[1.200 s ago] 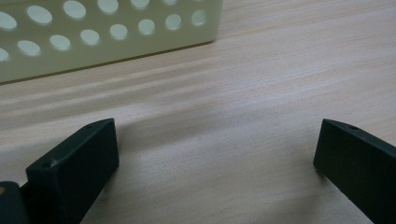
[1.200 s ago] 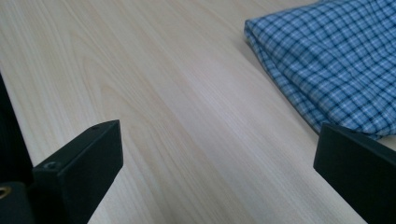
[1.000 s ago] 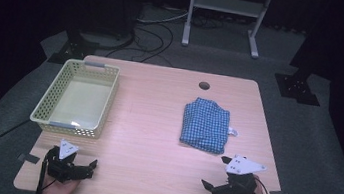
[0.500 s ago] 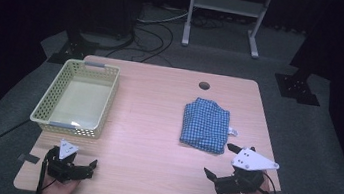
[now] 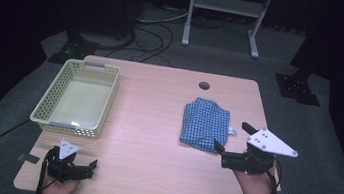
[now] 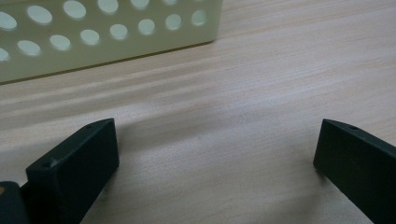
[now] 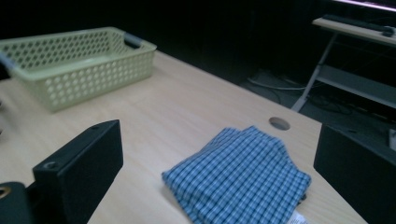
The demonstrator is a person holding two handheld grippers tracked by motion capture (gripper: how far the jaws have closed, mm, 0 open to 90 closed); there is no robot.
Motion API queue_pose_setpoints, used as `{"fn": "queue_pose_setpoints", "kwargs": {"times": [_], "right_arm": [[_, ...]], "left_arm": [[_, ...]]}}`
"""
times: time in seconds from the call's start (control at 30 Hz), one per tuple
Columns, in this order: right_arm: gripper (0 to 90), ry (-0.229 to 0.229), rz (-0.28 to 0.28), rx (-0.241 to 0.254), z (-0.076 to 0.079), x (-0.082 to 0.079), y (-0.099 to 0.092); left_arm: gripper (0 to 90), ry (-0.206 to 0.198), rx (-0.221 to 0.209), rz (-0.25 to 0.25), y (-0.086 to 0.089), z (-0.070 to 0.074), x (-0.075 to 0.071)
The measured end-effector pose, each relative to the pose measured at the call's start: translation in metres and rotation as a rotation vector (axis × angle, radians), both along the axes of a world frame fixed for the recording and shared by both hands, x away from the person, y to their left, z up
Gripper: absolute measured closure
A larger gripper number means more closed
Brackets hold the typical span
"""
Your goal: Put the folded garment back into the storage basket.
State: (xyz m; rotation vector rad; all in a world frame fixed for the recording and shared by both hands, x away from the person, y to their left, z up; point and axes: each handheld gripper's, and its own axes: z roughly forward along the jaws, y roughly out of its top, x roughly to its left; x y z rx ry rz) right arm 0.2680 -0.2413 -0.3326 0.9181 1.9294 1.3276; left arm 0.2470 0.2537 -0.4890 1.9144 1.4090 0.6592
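My right tool [image 5: 231, 140] hovers at the near right part of the bench [image 5: 154, 140], jaws spread wide and holding nothing, its tips just beside the near edge of the folded blue checked shirt [image 5: 205, 125]. The shirt lies flat on the right half of the bench, between the round cable hole [image 5: 204, 85] and my tool. My left tool [image 5: 87, 166] sits low at the near left corner, also wide, just short of the pale yellow basket [image 5: 50, 99].

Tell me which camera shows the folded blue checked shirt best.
The right gripper view: the shirt lies close ahead, its checks and folds plain. The high view shows the whole shirt smaller, beside the right gripper. The left gripper view faces the basket.
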Motion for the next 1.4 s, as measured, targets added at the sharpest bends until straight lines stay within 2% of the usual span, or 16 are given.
{"fn": "queue_pose_setpoints", "kwargs": {"times": [0.03, 0.07, 0.1, 0.13, 0.17, 0.43, 0.57, 0.63, 0.83, 0.87, 0.93, 1.03, 1.07, 1.13, 1.2, 1.4], "right_arm": [[1.3, -0.011, -0.030, 0.015, 0.002, 0.002, -0.002], [1.3, -0.011, -0.030, 0.015, 0.002, 0.002, -0.002], [1.3, -0.025, -0.059, 0.045, 0.005, 0.006, -0.007], [1.3, -0.025, -0.059, 0.045, 0.005, 0.006, -0.007], [1.3, -0.026, -0.094, 0.039, 0.008, 0.011, -0.009], [1.3, 0.063, -0.162, 0.041, 0.004, 0.041, -0.012], [1.3, 0.110, -0.178, 0.069, -0.007, 0.059, -0.016], [1.3, 0.132, -0.197, 0.062, -0.013, 0.067, -0.016], [1.3, 0.274, -0.222, 0.086, -0.035, 0.101, -0.019], [1.3, 0.274, -0.222, 0.086, -0.035, 0.101, -0.019], [1.3, 0.319, -0.231, 0.094, -0.045, 0.111, -0.021], [1.3, 0.339, -0.240, 0.093, -0.051, 0.116, -0.022], [1.3, 0.363, -0.242, 0.088, -0.059, 0.123, -0.022], [1.3, 0.371, -0.250, 0.080, -0.062, 0.125, -0.022], [1.3, 0.421, -0.264, 0.068, -0.074, 0.134, -0.022], [1.3, 0.463, -0.265, 0.071, -0.088, 0.142, -0.023]], "left_arm": [[0.0, -0.001, -0.002, 0.001, 0.000, 0.000, 0.000], [0.0, -0.001, -0.002, 0.001, 0.000, 0.000, 0.000], [0.0, -0.001, -0.001, 0.001, 0.000, 0.000, 0.000], [0.0, 0.000, -0.001, 0.001, 0.000, 0.000, 0.000], [0.0, 0.000, 0.000, 0.000, 0.000, 0.000, 0.000], [0.0, 0.001, 0.000, 0.000, 0.000, 0.000, 0.000], [0.0, 0.001, -0.002, 0.001, 0.000, 0.000, 0.000], [0.0, 0.000, -0.001, 0.001, 0.000, 0.000, 0.000], [0.0, -0.001, 0.001, 0.000, 0.000, 0.000, 0.000], [0.0, -0.001, 0.001, 0.000, 0.000, 0.000, 0.000], [0.0, 0.000, -0.001, 0.001, 0.000, 0.000, 0.000], [0.0, 0.000, 0.000, 0.000, 0.000, 0.000, 0.000], [0.0, 0.000, 0.000, 0.000, 0.000, 0.000, 0.000], [0.0, 0.000, 0.000, 0.000, 0.000, 0.000, 0.000], [0.0, -0.001, 0.000, 0.000, 0.000, 0.000, 0.000], [0.0, -0.001, 0.000, 0.000, 0.000, 0.000, 0.000]]}}
